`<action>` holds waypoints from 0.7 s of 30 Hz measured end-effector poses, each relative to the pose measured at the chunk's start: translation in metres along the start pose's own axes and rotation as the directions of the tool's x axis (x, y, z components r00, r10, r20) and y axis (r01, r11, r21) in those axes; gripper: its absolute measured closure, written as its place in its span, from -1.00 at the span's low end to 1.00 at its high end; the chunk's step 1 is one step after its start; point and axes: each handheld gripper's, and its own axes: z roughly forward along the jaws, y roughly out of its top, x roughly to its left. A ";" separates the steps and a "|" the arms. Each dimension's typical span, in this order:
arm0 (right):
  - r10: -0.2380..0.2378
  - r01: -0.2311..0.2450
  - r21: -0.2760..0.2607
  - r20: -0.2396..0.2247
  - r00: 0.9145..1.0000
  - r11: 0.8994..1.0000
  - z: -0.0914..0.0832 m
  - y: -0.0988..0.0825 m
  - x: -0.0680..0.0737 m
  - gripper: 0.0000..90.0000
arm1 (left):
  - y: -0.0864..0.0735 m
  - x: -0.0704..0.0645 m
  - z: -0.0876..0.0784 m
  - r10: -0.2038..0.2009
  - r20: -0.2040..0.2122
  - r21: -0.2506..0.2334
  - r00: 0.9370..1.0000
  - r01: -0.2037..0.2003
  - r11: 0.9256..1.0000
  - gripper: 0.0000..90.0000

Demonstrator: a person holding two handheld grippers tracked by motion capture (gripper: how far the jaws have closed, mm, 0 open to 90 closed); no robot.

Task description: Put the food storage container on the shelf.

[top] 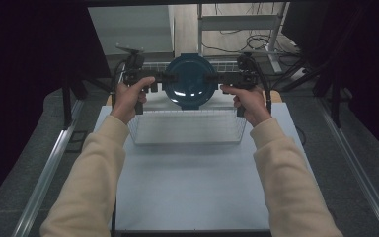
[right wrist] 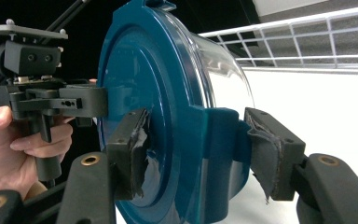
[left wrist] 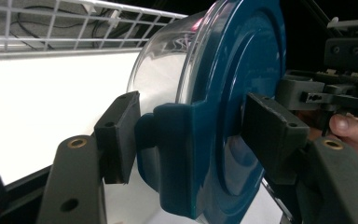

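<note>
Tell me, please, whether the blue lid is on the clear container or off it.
On. The blue lid covers the clear container, and its side latch tabs fold down over the rim. Whether they are fully snapped, I cannot tell.

Dim surroundings, bright table (top: 192,192), perhaps overexposed, glare on lid (top: 191,81)
</note>
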 end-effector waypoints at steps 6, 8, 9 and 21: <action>0.111 -0.112 0.022 0.015 0.994 0.994 0.007 0.010 -0.011 -0.09 | 0.004 0.016 0.012 -0.088 0.040 0.024 0.995 0.087 0.996 -0.17; 0.170 -0.170 0.028 0.017 0.985 0.985 0.010 0.011 -0.018 -0.10 | 0.005 0.020 0.016 -0.113 0.042 0.023 0.993 0.112 0.993 -0.18; 0.198 -0.198 0.030 0.014 0.980 0.980 0.012 0.012 -0.021 -0.10 | 0.006 0.022 0.018 -0.126 0.040 0.025 0.991 0.125 0.992 -0.18; 0.334 -0.334 -0.009 0.026 0.942 0.943 0.019 0.007 -0.035 -0.19 | 0.004 0.026 0.029 -0.167 0.013 -0.005 0.986 0.167 0.986 -0.31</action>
